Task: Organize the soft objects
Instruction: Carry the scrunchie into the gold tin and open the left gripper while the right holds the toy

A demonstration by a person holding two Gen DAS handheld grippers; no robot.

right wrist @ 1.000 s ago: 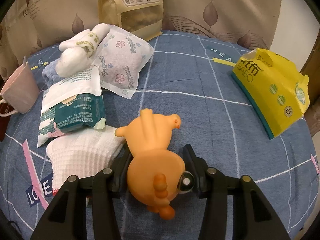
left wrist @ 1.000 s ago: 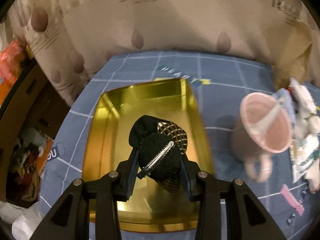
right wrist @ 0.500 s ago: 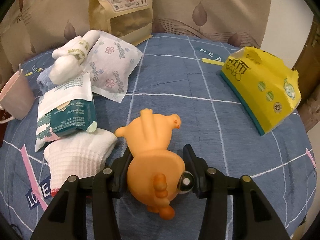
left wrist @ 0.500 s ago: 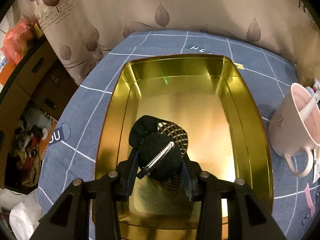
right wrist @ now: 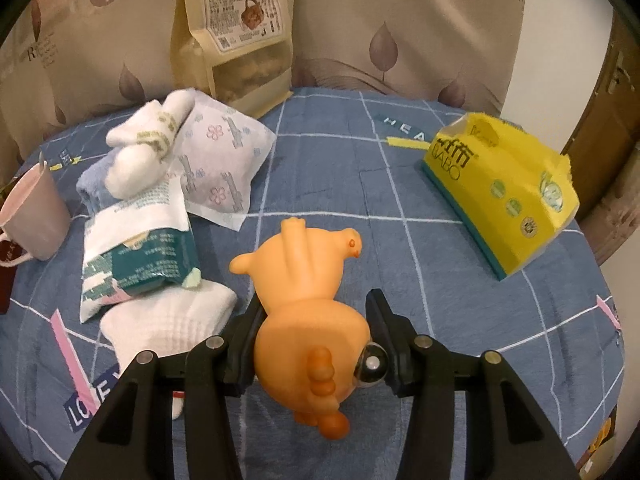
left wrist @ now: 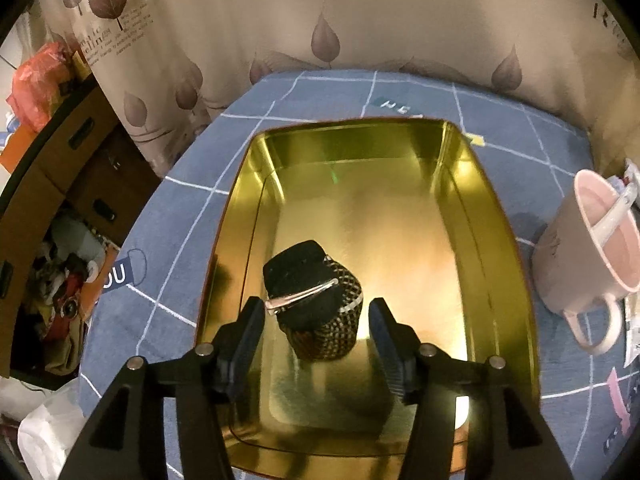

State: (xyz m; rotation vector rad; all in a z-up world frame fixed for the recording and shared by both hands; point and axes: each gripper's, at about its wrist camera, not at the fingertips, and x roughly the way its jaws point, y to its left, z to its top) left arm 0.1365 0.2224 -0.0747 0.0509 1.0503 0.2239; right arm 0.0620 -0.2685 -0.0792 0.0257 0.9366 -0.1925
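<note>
In the left wrist view a black and checked hair clip bow [left wrist: 314,307] with a silver clip lies on the floor of the gold metal tray [left wrist: 496,240]. My left gripper [left wrist: 316,322] is open, its fingers apart on either side of the bow and not touching it. In the right wrist view my right gripper [right wrist: 316,322] is shut on an orange rubber chicken toy [right wrist: 308,300], held above the blue checked cloth. A white sock [right wrist: 168,320] lies just left of it.
A pink mug [left wrist: 592,252] with a spoon stands right of the tray. In the right wrist view lie a green-white tissue pack [right wrist: 136,248], a floral pack [right wrist: 220,160], rolled white socks [right wrist: 148,140], a snack bag [right wrist: 236,28] and a yellow bag [right wrist: 504,184].
My left gripper moved over the tray, then opened and let go of the hair clip bow, which now lies in the tray. The right gripper kept hold of the chicken toy.
</note>
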